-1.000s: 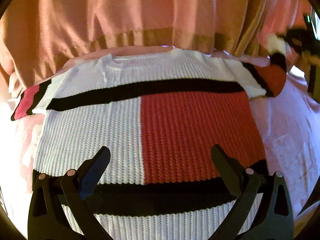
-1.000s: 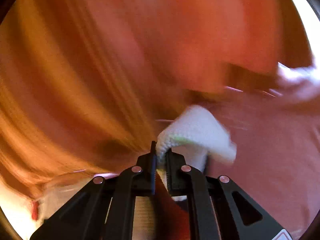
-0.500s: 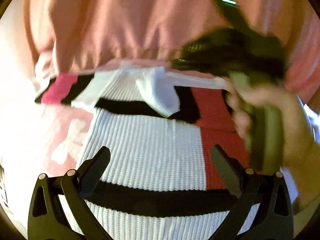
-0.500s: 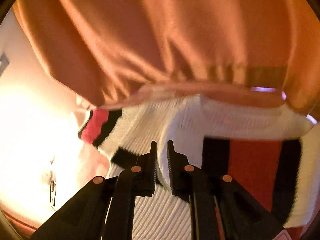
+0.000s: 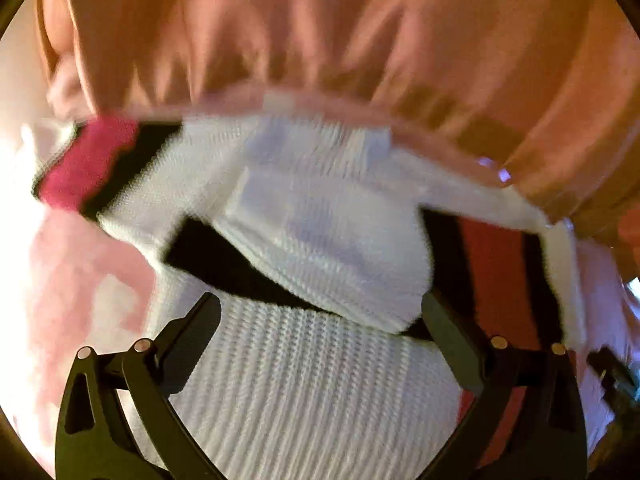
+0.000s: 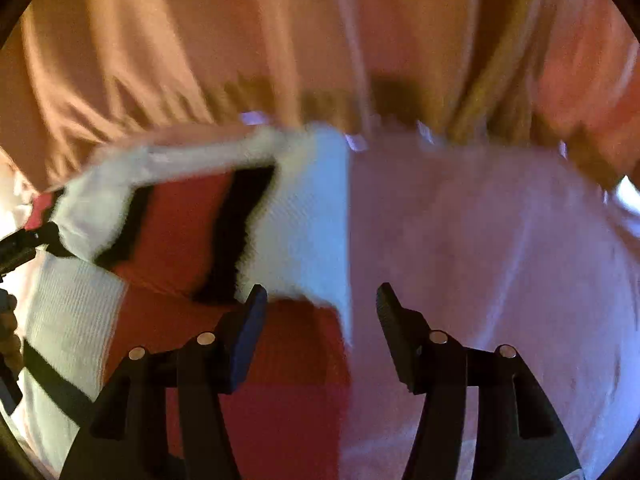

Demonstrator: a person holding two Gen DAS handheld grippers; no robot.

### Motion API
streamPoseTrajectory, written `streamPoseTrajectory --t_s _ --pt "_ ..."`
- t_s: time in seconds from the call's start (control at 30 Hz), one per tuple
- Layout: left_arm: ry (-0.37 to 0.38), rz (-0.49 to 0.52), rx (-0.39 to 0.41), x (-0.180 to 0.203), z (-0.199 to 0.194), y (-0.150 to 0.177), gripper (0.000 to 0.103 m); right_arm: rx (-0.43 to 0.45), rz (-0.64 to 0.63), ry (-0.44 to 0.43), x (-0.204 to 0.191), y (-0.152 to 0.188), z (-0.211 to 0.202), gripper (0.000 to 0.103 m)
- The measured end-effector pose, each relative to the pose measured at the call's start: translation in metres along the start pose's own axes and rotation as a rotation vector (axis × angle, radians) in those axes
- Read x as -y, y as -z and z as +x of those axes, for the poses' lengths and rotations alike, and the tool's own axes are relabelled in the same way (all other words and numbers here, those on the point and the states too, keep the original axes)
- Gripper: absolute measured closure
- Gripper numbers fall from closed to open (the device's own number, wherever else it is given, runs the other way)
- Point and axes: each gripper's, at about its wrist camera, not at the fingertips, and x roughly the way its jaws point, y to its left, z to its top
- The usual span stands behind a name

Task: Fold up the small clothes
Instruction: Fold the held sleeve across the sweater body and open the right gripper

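Observation:
A small knit sweater [image 5: 312, 392], white with black bands and red blocks, lies flat on a pink cloth-covered surface [image 6: 480, 240]. Its right sleeve [image 5: 328, 240] is folded across the chest; the left sleeve with a pink cuff [image 5: 88, 164] lies spread out to the left. My left gripper [image 5: 320, 320] is open and empty, hovering over the sweater's white front. My right gripper [image 6: 320, 304] is open and empty, over the sweater's folded right edge [image 6: 304, 232]. Both views are motion-blurred.
A person's torso in a peach top [image 5: 320, 40] stands right behind the surface's far edge, filling the upper half of both views [image 6: 320, 40]. Bare pink cloth stretches to the right of the sweater. The left gripper's tip [image 6: 20, 244] shows at the right wrist view's left edge.
My right gripper carried the right sleeve across the sweater's chest, let it go and opened, then drew back to the right edge. My left gripper stayed open and shifted closer to the chest.

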Motion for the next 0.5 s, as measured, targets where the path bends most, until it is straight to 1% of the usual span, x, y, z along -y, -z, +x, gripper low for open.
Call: streamPoseTrajectory --t_s 0.03,0.07,0.1,0.13,0.17,0.2,0.23,0.27,0.3,0.33,0.4,0.43,0.5 --pt "-0.001 -0.025 -0.02 -0.004 0.008 0.0 0.007 -0.005 0.002 -0.009 0.006 0.001 0.006 0.047" --pt "0.002 -0.062 -0.038 -0.006 0.019 0.0 0.013 0.004 -0.009 -0.018 0.009 0.001 0.011 0.047" --pt "-0.011 -0.088 -0.038 -0.008 0.024 0.0 0.015 0.012 -0.028 -0.017 0.008 -0.001 0.014 0.047" --pt "-0.029 -0.098 -0.013 -0.006 0.024 -0.002 0.015 0.019 -0.051 -0.014 0.008 -0.002 0.016 0.047" --pt "-0.037 -0.092 0.008 -0.004 0.023 -0.002 0.02 0.02 -0.084 -0.02 0.006 -0.003 0.02 0.047" --pt "-0.041 -0.072 0.028 0.0 0.022 -0.004 0.03 0.017 -0.112 -0.012 0.006 -0.004 0.024 0.048" --pt "-0.041 -0.056 0.037 0.004 0.023 -0.005 0.038 0.021 -0.121 -0.007 -0.001 -0.001 0.028 0.054" --pt "-0.047 -0.039 0.041 0.008 0.024 -0.008 0.05 0.017 -0.122 -0.018 0.002 -0.003 0.035 0.069" --pt "-0.049 -0.029 0.047 0.01 0.025 -0.01 0.062 0.012 -0.11 -0.038 -0.003 -0.004 0.04 0.082" --pt "-0.035 -0.017 0.063 0.012 0.023 -0.012 0.069 0.014 -0.068 -0.069 0.003 -0.009 0.043 0.087" --pt "-0.029 -0.004 0.086 0.015 0.018 -0.016 0.079 0.05 -0.015 -0.097 0.007 -0.016 0.037 0.09" --pt "-0.032 0.006 0.102 0.016 0.015 -0.018 0.082 0.078 0.017 -0.1 0.008 -0.024 0.032 0.091" --pt "-0.03 0.0 0.1 0.009 0.015 -0.02 0.083 0.135 0.077 -0.099 0.025 -0.035 0.012 0.091"
